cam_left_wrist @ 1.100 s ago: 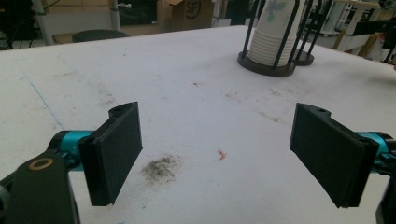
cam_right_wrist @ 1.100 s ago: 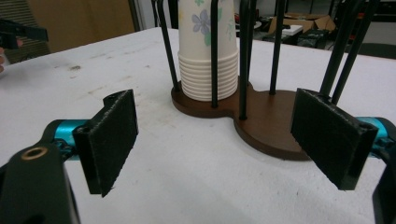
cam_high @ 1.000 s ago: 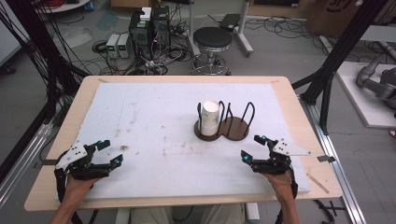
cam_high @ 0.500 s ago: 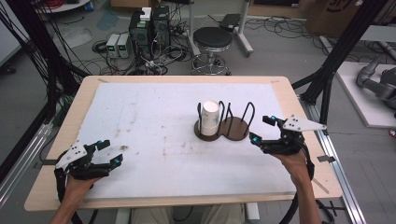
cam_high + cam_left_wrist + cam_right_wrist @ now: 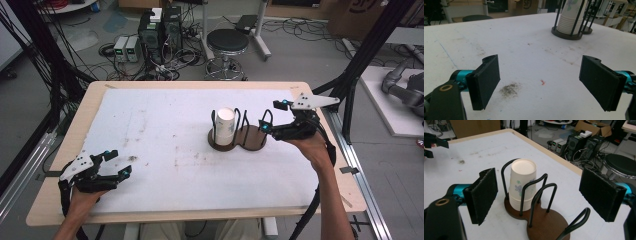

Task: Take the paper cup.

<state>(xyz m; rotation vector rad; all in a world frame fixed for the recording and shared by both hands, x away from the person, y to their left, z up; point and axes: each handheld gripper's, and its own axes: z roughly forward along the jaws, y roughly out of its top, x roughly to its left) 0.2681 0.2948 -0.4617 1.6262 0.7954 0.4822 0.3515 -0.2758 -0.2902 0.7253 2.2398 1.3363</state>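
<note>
I see a wooden worktop (image 5: 75,125) under a stained white sheet (image 5: 165,135); on it stands a brown cup holder (image 5: 250,141) with stacked paper cups (image 5: 225,126).

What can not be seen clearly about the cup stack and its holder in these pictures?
- Stack of paper cups: its top is cut off by the upper edge in the left gripper view.
- Cup count: the rims are too fine to count in the right gripper view.
- Wooden holder: its near base is cut off by the lower edge there.

Your left gripper view cuts off the top of the cup stack (image 5: 571,17); in your right gripper view the holder's (image 5: 546,225) base runs past the bottom edge.
</note>
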